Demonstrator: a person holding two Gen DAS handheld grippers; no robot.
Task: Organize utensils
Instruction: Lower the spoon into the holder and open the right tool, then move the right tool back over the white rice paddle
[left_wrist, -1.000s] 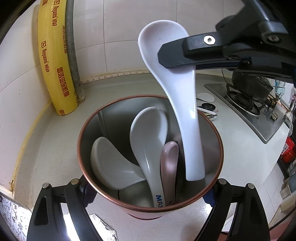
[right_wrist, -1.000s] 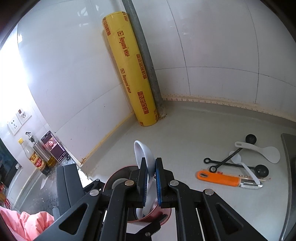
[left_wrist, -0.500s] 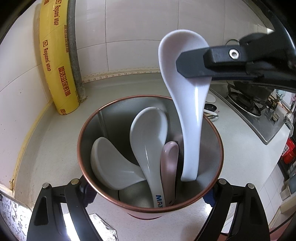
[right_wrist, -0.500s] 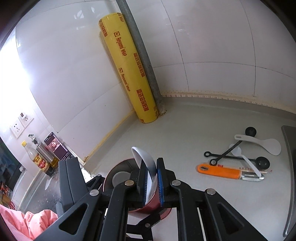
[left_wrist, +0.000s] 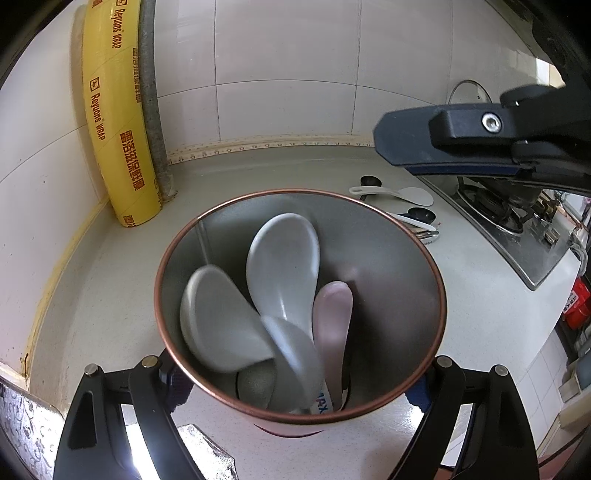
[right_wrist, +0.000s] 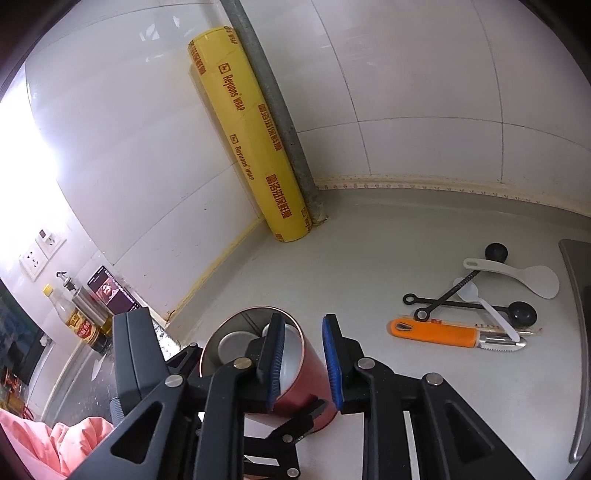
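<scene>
Spoons (left_wrist: 282, 266) inside the gripper-held cup (left_wrist: 406, 295)

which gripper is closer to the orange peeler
Right. The right gripper hangs over the cup, jaws opening and empty, with the peeler on the counter just beyond it. The left gripper grips the cup from its far side, farther away.

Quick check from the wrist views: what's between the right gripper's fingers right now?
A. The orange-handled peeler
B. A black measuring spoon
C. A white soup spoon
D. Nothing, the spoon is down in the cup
D. The right gripper has its jaws opening with nothing between them, and the dropped white spoon lies blurred inside the cup, which the left gripper holds.
</scene>
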